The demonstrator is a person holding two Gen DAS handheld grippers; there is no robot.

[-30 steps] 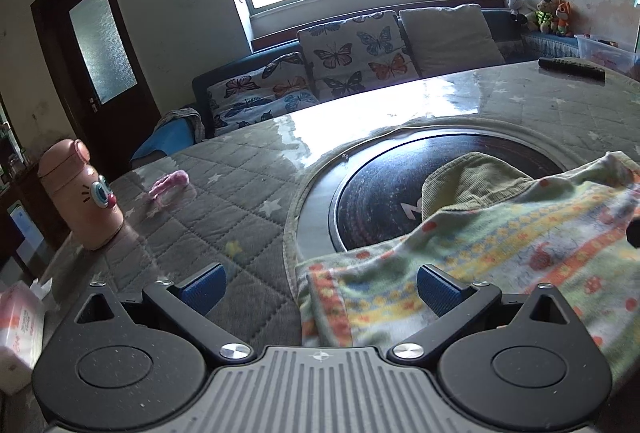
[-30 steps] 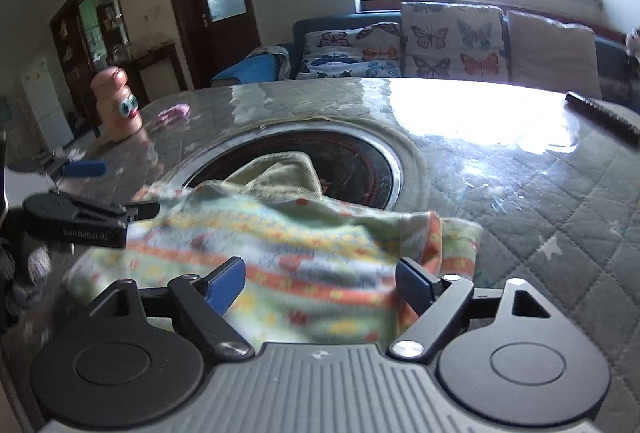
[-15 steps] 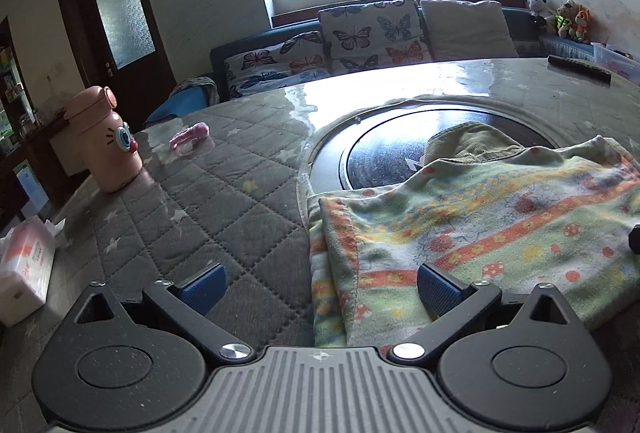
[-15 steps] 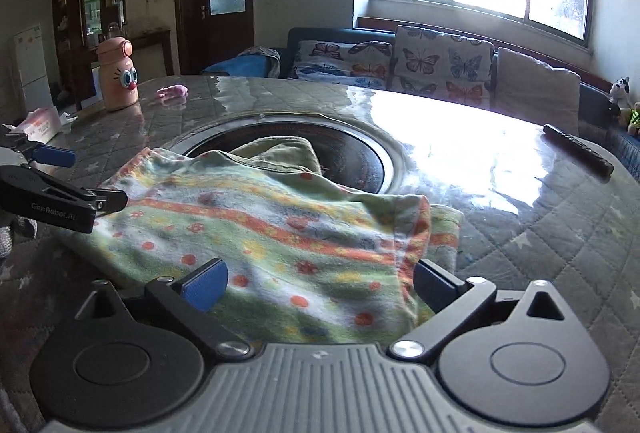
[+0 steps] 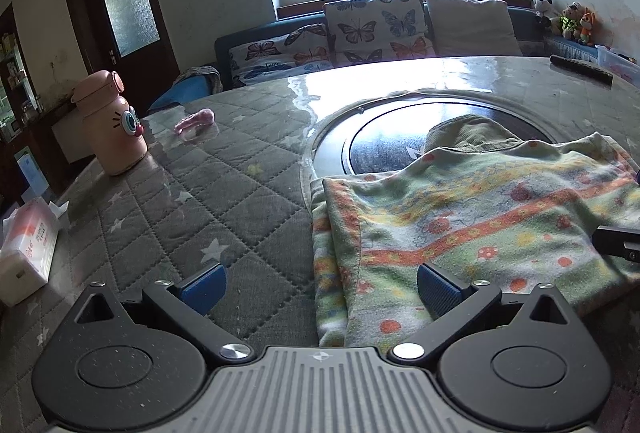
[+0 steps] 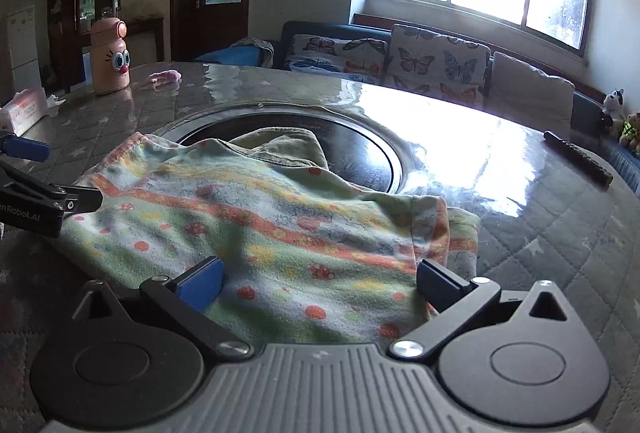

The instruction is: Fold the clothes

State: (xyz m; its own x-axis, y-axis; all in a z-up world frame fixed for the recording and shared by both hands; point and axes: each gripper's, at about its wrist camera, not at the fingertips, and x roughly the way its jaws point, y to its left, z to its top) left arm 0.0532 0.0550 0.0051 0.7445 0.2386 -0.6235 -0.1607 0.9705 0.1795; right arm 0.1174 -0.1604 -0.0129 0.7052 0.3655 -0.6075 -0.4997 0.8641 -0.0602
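Observation:
A folded garment [image 5: 472,217] with green, yellow and orange stripes and red dots lies on the round table, its far part over the dark inset disc. An olive cloth [image 5: 464,133] pokes out from beneath its far edge. My left gripper [image 5: 320,287] is open above the garment's left folded edge, holding nothing. In the right wrist view the same garment [image 6: 280,229] fills the middle, and my right gripper [image 6: 320,283] is open over its near right corner. The left gripper's fingers [image 6: 44,197] show at the left edge.
The grey quilted table cover [image 5: 192,209] spreads to the left. A pink cartoon bottle [image 5: 112,125], a small pink item [image 5: 196,121] and a tissue pack [image 5: 28,249] sit there. A black remote [image 6: 578,163] lies far right. A sofa with butterfly cushions [image 5: 372,33] stands behind.
Both grippers have drawn back toward the near table edge and risen slightly. The garment now lies flatter on the table, and more of the quilted cover shows on the left.

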